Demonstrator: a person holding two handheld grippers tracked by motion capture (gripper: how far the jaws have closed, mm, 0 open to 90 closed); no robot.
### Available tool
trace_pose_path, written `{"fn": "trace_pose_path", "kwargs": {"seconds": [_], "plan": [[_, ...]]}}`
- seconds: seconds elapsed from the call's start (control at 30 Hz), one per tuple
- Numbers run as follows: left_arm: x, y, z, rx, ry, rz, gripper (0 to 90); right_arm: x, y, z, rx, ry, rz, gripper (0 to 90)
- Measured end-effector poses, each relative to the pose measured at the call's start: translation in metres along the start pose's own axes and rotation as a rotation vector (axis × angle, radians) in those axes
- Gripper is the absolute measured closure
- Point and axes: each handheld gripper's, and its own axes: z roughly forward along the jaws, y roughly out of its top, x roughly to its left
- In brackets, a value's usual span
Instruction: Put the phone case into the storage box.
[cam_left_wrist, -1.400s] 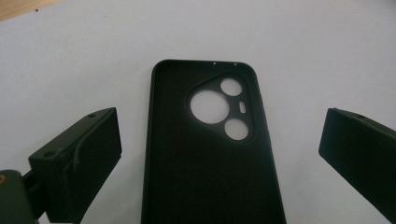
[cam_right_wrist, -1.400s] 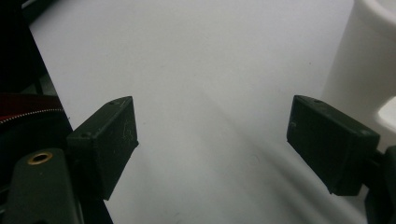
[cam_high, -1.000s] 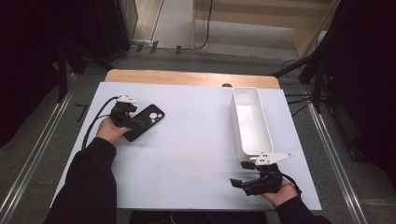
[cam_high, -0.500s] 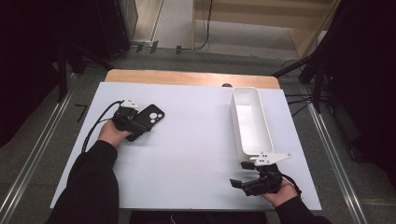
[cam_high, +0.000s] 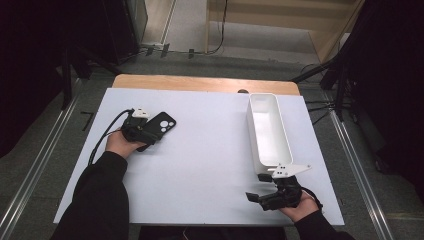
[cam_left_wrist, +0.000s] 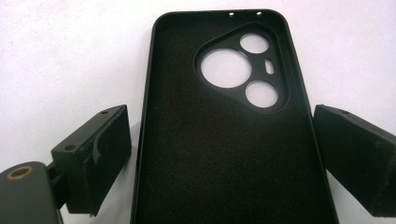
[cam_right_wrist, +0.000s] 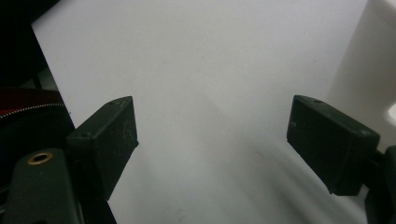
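Phone case (cam_left_wrist: 224, 154): matt black, soft-looking w/ fine-grained inner face. Bin (cam_high: 268, 130) smooth white plastic. Bench (cam_high: 200, 165) top matt white, wood edge at back.

No readable text, label, brand or number — on any surface.

The black soft phone case (cam_left_wrist: 224, 140), lying open side up on the white table sheet (cam_high: 200, 165), has a plain matte inside with only camera holes — no logo or print. The long white plastic tray (cam_high: 269, 131) also carries no marking, and the black gripper jaws show none either.
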Motion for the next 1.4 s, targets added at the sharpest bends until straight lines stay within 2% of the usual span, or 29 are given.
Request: {"fn": "trace_pose_path", "kwargs": {"seconds": [0.13,0.4,0.6,0.73,0.9,1.23,1.4], "plan": [[0.0,0.0,-0.002,-0.005,-0.007,0.009,11.6,0.0,0.0,0.0,0.0,0.001,0.001,14.8],[-0.001,0.0,-0.002,-0.008,-0.006,-0.001,12.4,0.0,0.0,0.001,0.005,0.006,0.0,14.7],[-0.003,0.002,-0.004,-0.002,0.016,0.022,13.2,0.0,0.0,0.001,0.003,0.008,-0.003,14.7],[-0.005,0.004,-0.006,-0.003,0.006,0.027,13.4,0.0,0.0,0.001,0.003,0.009,-0.004,14.8],[-0.006,0.008,-0.011,-0.01,0.002,0.016,13.4,0.001,0.0,0.002,0.002,0.009,-0.006,14.7],[-0.008,0.017,-0.027,-0.02,0.005,-0.044,13.3,0.001,0.001,0.001,0.004,0.008,-0.01,14.8],[-0.013,0.023,-0.037,-0.038,-0.017,-0.063,13.3,0.002,0.001,0.002,0.007,0.011,-0.016,14.8]]}}
